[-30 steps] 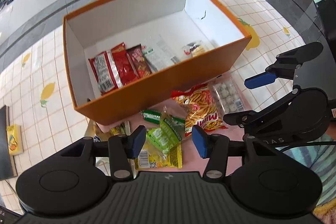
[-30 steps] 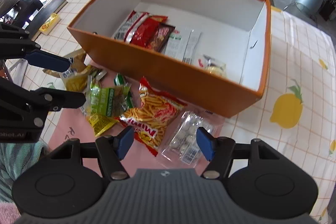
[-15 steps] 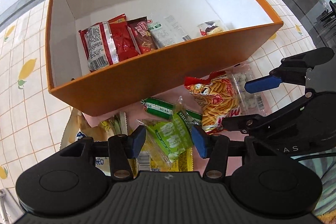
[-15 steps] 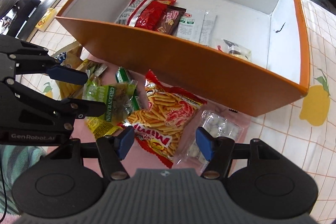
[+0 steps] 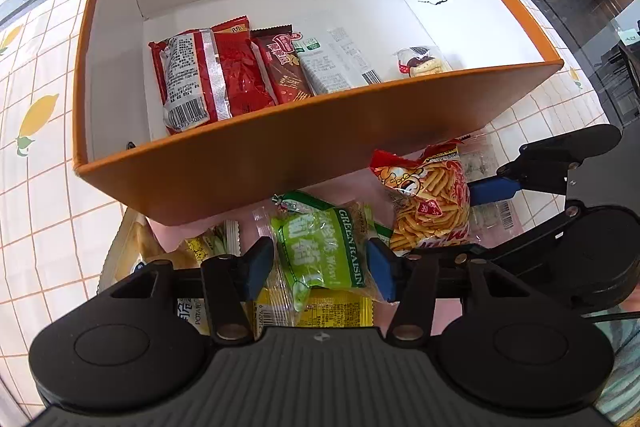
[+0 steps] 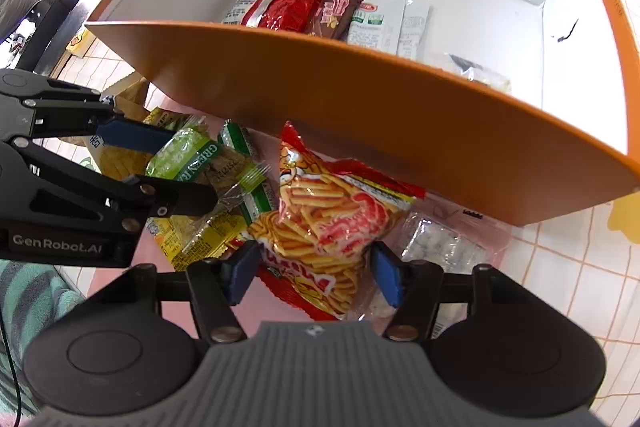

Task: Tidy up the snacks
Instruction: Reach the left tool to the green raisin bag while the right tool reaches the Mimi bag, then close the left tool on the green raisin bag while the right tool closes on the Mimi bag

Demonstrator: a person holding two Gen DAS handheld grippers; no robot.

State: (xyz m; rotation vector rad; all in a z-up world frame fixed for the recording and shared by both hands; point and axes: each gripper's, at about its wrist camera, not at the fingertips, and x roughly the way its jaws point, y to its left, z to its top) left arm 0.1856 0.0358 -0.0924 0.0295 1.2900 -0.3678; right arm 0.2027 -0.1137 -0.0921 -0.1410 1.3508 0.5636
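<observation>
One big orange cardboard box (image 5: 304, 155) with white inside walls sits on the white surface (image 5: 36, 187) with orange lines and yellow lemon pictures. Five snack packs lie in a row inside the box: one red and silver crinkly bag (image 5: 192, 83), one bright red bag (image 5: 242, 75), one brown wafer bar pack (image 5: 282, 67), one white flat pack (image 5: 334, 61), and one small clear pack with a cookie (image 5: 420, 65) at the 3 o'clock end of the row.

More snacks lie in a pile on the surface at 6 o'clock from the box. The left tool (image 5: 320, 265) points down over one green raisin pack (image 5: 324, 251). Its two blue pads are apart, one on each side of the pack, and it is hard to tell if they touch it. One yellow pack (image 5: 320, 311) lies under the green one.

The right tool (image 6: 312, 271) points down over one red and yellow bag of crunchy sticks (image 6: 328, 223). Its jaws have just been closing a little, with the bag between them, but the pads are not pressing on it yet. One clear pack of white candies (image 6: 444, 247) lies at 3 o'clock of that bag, touching it.
</observation>
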